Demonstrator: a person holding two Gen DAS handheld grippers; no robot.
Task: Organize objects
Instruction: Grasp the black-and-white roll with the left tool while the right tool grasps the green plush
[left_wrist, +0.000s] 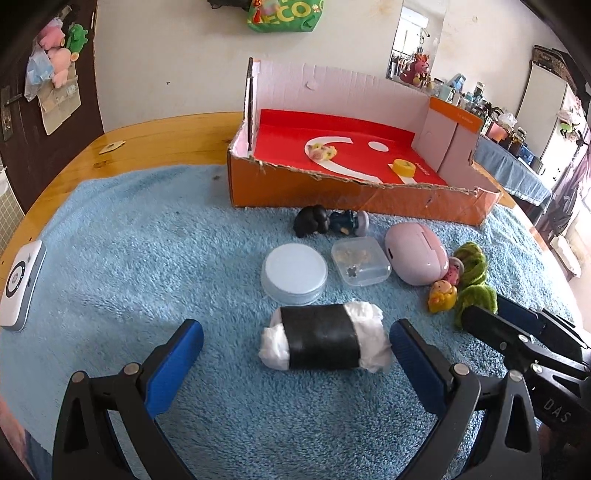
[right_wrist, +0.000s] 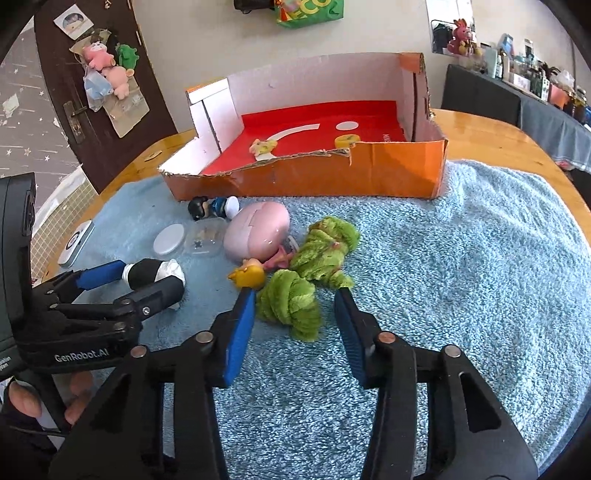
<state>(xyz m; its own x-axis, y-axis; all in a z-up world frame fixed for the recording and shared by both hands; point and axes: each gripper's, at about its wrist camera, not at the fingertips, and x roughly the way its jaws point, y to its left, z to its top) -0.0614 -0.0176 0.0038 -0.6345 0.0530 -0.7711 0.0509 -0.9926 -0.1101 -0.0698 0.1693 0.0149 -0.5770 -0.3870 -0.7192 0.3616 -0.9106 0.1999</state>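
Observation:
A white roll with a black band lies on the blue towel between the open fingers of my left gripper; it also shows in the right wrist view. My right gripper is open around the near green plush piece; a second green plush lies behind it. A yellow-haired figurine, a pink egg-shaped case, a clear box, a round white lid and a dark figurine lie close by. The orange cardboard box holds a small toy and a yellow ring.
A white device lies at the towel's left edge. The blue towel covers a wooden table. A door with hung toys stands at the back left. A cluttered counter runs along the right.

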